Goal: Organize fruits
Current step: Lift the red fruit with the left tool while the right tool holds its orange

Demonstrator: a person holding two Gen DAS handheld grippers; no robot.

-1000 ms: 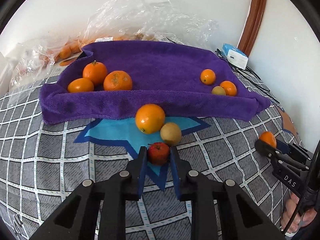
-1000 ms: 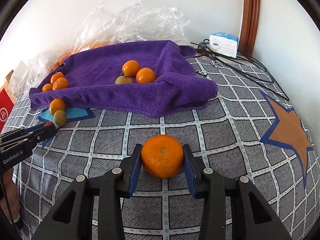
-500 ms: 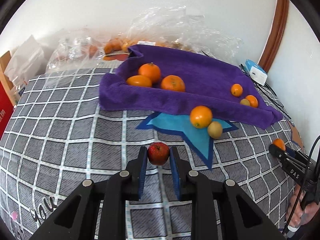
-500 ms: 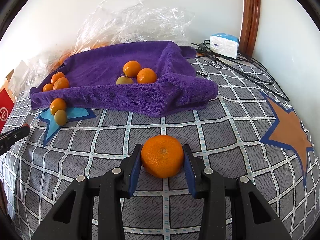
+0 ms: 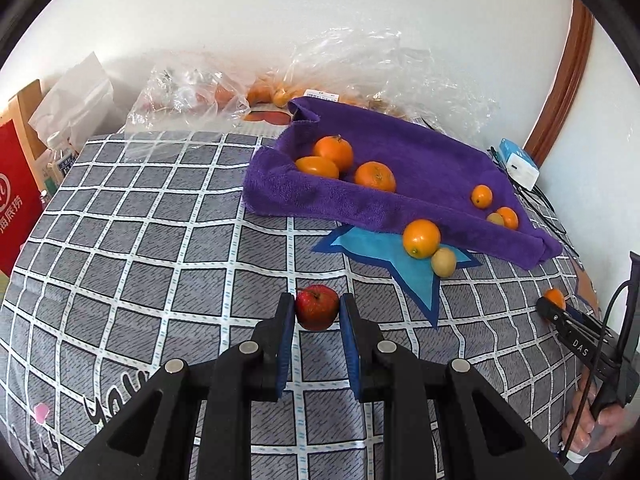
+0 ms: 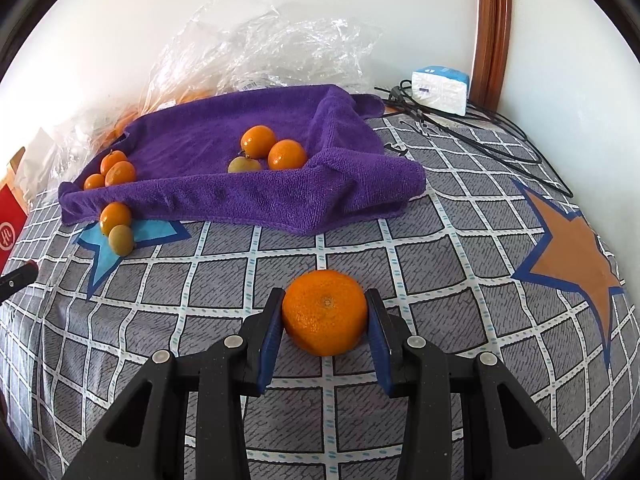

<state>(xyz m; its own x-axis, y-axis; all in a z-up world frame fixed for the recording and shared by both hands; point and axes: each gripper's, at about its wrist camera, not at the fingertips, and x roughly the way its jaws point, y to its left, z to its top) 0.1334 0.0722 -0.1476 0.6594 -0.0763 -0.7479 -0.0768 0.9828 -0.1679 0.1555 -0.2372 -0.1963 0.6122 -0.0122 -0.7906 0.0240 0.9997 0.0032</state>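
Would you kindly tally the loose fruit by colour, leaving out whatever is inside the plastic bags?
Orange fruit: 7
Yellow-green fruit: 2
Red fruit: 1
Total: 10

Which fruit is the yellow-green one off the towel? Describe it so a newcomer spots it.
Find the purple towel on the checked bedcover, then the blue star printed just below the towel's front edge. Two fruits sit on that star: an orange and, touching it, the yellow-green fruit, smaller and duller.
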